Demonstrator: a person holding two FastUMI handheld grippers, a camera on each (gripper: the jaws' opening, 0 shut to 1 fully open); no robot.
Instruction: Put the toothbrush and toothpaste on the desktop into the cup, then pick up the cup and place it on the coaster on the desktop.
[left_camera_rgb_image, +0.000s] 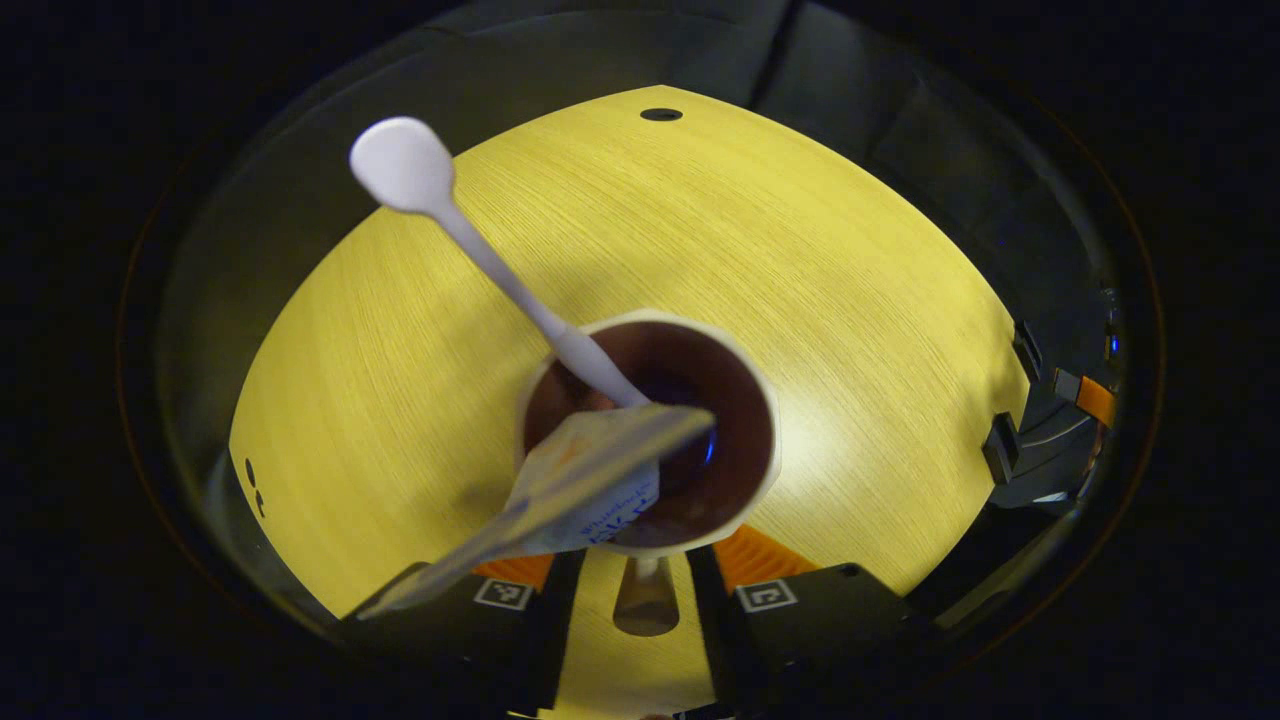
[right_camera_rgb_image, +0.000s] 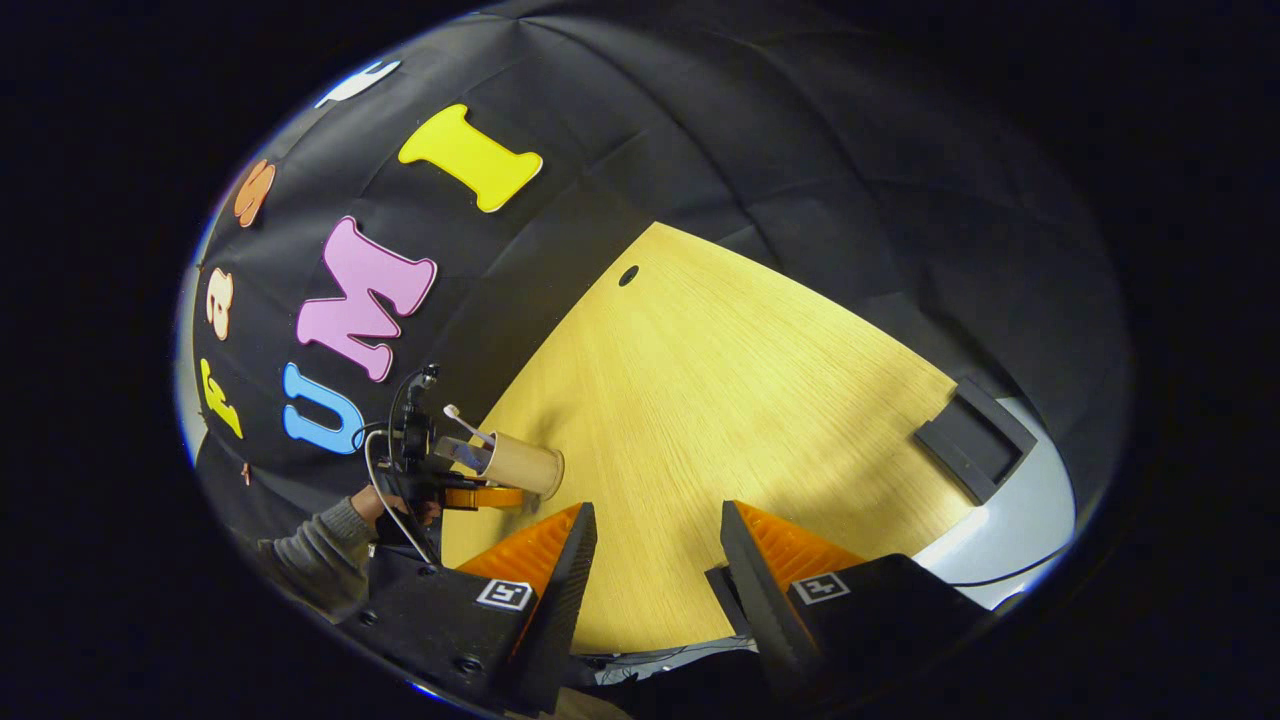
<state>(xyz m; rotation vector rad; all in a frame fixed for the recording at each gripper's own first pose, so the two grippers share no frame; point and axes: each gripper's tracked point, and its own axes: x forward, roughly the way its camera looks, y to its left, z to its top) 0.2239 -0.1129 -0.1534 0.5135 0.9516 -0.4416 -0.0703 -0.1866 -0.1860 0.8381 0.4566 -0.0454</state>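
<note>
A tan paper cup (left_camera_rgb_image: 740, 440) with a dark inside sits between the fingers of my left gripper (left_camera_rgb_image: 640, 570), which is shut on it. A white toothbrush (left_camera_rgb_image: 470, 240) leans out of the cup toward the upper left. A toothpaste tube (left_camera_rgb_image: 570, 480) stands in it too, with its flat end hanging over the near rim. In the right gripper view the same cup (right_camera_rgb_image: 525, 465) is held over the table's left edge by the left gripper (right_camera_rgb_image: 470, 495). My right gripper (right_camera_rgb_image: 655, 555) is open over the table with nothing between its fingers. A flat black square pad (right_camera_rgb_image: 975, 435) lies at the table's right edge.
The yellow wooden table (right_camera_rgb_image: 720, 400) has a small round hole (right_camera_rgb_image: 628, 275) near its far corner. A person's hand and grey sleeve (right_camera_rgb_image: 330, 530) hold the left gripper. The other gripper (left_camera_rgb_image: 1040, 440) shows at the right edge of the left gripper view.
</note>
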